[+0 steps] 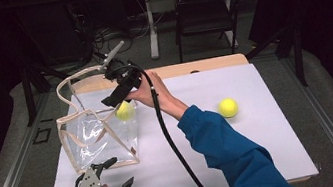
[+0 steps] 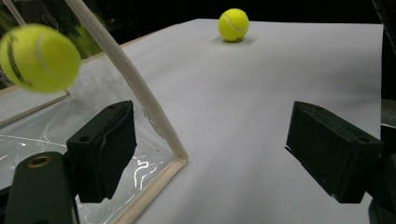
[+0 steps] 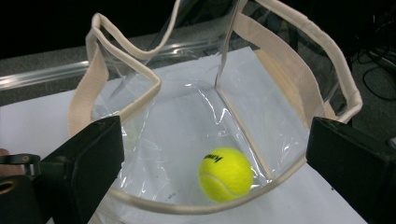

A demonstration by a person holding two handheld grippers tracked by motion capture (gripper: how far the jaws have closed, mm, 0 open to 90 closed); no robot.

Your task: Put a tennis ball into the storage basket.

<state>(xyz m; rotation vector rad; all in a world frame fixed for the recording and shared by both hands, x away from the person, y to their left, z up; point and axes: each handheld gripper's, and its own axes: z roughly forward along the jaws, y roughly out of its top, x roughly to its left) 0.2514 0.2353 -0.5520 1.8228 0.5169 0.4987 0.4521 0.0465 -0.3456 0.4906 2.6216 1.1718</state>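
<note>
On the white counter (image 1: 224, 150) a clear plastic tote bag (image 1: 95, 137) with cream trim stands upright near the left edge, its mouth open upward and its cream handles (image 1: 65, 89) looping above the rim. Its long side runs roughly front to back. One yellow tennis ball (image 1: 125, 111) is at the bag's far right corner, inside the walls as the right gripper view shows it, with dark lettering on the felt too small to read. A second tennis ball (image 1: 228, 107) lies well apart on the right half of the counter, with open white surface all round it and clear room to the right and front edges.

The right claw (image 1: 116, 99) hangs over the bag's mouth, held by a hand (image 1: 152, 93) in a blue sleeve (image 1: 235, 158); its jaws are spread wide with nothing between them. The left claw (image 1: 116, 174) sits low near the counter's front edge, just beside the bag's near corner, jaws likewise wide apart and empty
</note>
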